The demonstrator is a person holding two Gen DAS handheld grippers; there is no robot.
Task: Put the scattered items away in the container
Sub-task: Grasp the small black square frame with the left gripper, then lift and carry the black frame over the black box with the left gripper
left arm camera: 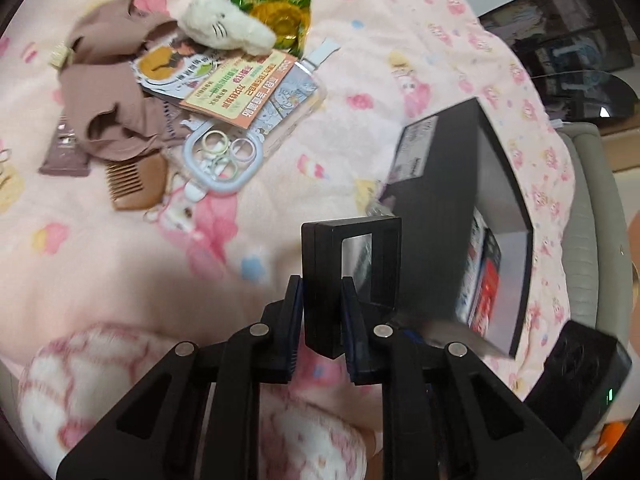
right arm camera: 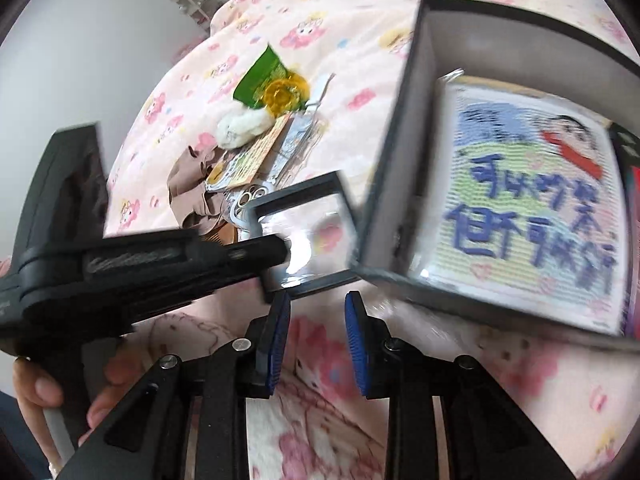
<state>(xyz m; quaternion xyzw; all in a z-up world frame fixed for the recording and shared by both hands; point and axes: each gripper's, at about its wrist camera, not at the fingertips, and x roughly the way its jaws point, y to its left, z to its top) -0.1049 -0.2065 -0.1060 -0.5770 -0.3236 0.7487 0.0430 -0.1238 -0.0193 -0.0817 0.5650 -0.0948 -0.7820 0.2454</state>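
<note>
We hold the left gripper (left arm camera: 322, 312) above a pink blanket (left arm camera: 120, 272) printed with cartoon figures. Its two fingers pinch the lower edge of a small black display frame (left arm camera: 352, 268) with a clear window, and the frame stands upright between the pads. In the right wrist view this same frame (right arm camera: 304, 232) hangs just beside the near corner of the black box (right arm camera: 400, 168), which serves as the container; frame and box look to be touching or nearly so, but blur keeps us from telling which.

The box (left arm camera: 472, 168) lies open on the blanket to the right of the left gripper. Inside it rests a printed card (right arm camera: 528, 208) with a cartoon figure and blue handwriting-style characters, plus a darker item at the far right edge that we cannot identify.

The right gripper (right arm camera: 318, 344) hovers over the blanket below the box, its blue pads (right arm camera: 280, 340) parted by a narrow gap with nothing between them.

The scattered pile sits well apart from the box: a white plush toy (left arm camera: 228, 26), a green snack packet (left arm camera: 276, 4), brown cloth (left arm camera: 108, 92), printed leaflets (left arm camera: 232, 88), a brown comb (left arm camera: 136, 182), a pale blue ring holder (left arm camera: 224, 156) and a mauve tube (left arm camera: 64, 156).

A hand (right arm camera: 44, 392) grips the left gripper's handle at the lower left.
</note>
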